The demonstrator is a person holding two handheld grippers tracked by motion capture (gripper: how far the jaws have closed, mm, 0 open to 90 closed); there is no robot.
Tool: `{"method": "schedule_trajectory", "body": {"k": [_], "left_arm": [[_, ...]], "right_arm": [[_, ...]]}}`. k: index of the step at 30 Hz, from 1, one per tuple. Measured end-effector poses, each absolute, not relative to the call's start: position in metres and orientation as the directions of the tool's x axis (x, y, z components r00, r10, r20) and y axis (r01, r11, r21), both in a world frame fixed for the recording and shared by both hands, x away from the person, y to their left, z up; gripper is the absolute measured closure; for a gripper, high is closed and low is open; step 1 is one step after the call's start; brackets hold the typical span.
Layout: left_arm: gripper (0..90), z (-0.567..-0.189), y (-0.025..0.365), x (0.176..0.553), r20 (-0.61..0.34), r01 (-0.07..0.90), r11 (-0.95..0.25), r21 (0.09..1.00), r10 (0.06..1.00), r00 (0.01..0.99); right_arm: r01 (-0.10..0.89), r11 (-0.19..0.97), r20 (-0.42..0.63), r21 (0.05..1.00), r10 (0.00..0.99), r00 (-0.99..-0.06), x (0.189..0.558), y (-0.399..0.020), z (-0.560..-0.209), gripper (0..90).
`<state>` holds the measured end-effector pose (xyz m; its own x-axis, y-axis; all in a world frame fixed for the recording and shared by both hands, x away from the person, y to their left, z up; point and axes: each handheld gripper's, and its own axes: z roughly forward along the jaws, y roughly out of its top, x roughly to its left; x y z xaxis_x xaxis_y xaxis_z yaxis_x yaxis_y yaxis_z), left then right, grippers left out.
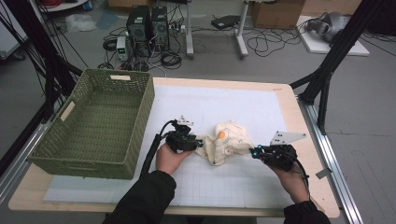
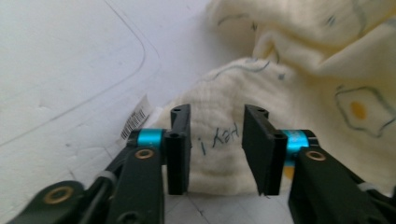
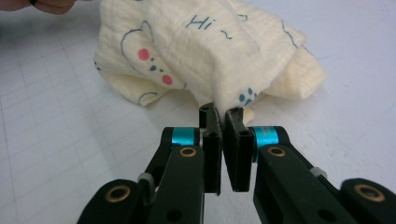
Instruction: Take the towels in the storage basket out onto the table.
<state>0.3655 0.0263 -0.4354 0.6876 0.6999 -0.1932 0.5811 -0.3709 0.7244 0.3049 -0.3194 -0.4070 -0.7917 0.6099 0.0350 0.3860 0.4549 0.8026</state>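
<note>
Black jaws of the right tool (image 3: 223, 122) stand nearly together in the right gripper view, pinched on a small fold at the near edge of the cream cloth (image 3: 205, 51), so this tool has hold of the fabric by a thin bite only. That cloth, printed with little faces, a fried egg and the word "Hi", lies crumpled on the white surface (image 1: 224, 182) directly ahead of the right tool and between the two tools in the high view, where it sits as a bunched heap (image 1: 227, 140). The left tool (image 2: 216, 144) is partly open, its jaws standing apart with a bulge of the cloth (image 2: 261, 93) rising just beyond and between them; the pads do not seem to press on it yet, so it holds nothing. My worry is the right-hand grip: so little fabric is caught that a pull could slip the fold free, or lift only one layer and leave the heap bunched. On the left, closing where the jaws now stand might catch several layers at once, or the sewn-in label (image 2: 134, 122) beside its left jaw rather than a true edge. Well off to the left tool's far side stands the green woven basket (image 1: 70, 161), not touched by either tool.
</note>
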Motion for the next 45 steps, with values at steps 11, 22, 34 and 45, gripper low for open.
{"method": "schedule_trajectory", "body": {"k": [11, 22, 34, 45], "left_arm": [[88.3, -0.440, 0.022, 0.364, -0.093, 0.548, -0.420, 0.724, 0.727, 0.680], [87.4, -0.438, 0.047, 0.362, -0.108, 0.568, -0.292, 0.769, 0.817, 0.566], [65.0, -0.427, 0.053, 0.351, -0.138, 0.523, -0.246, 0.816, 0.796, 0.590], [63.2, -0.445, 0.048, 0.358, -0.147, 0.579, -0.302, 0.757, 0.785, 0.602]], "right_arm": [[0.495, 0.459, 0.087, 0.737, 0.662, -0.744, 0.330, -0.328, -0.425, 86.6], [0.526, 0.444, 0.082, 0.725, 0.704, -0.706, 0.356, -0.330, -0.444, 79.8], [0.365, 0.418, -0.016, 0.832, 0.676, -0.737, 0.301, -0.332, -0.401, 69.3], [0.396, 0.554, -0.007, 0.732, 0.587, -0.809, 0.319, -0.286, -0.436, 61.0]]}}
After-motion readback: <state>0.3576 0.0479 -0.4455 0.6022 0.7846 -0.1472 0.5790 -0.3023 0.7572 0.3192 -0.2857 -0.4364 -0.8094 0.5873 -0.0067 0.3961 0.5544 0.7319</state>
